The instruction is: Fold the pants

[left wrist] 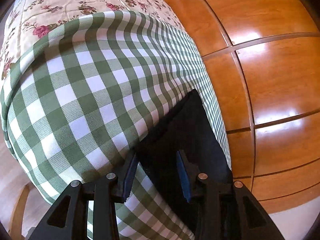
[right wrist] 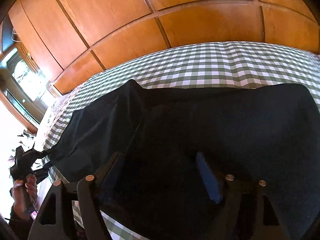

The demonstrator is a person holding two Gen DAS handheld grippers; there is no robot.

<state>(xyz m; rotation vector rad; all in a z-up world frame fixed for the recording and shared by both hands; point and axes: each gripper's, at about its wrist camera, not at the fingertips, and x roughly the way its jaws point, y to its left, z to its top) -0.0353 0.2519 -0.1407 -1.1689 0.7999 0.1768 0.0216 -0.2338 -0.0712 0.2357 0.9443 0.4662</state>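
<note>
So the room's basically dominated by a big wall of glossy orange-brown wooden panels (right wrist: 124,46), probably wardrobe doors, split up by dark grooves. Bright light glares off the varnish in the left wrist view. The bed sits right up near those panels and is covered with a green and white checked cloth (left wrist: 84,92); at its far end a beige bedspread with red roses (left wrist: 60,4) shows from under it. Pale wood floor (left wrist: 12,172) at the near left there. In the right wrist view, far left, there's a wood-framed window or mirror (right wrist: 22,80), very bright, can't tell which.
</note>
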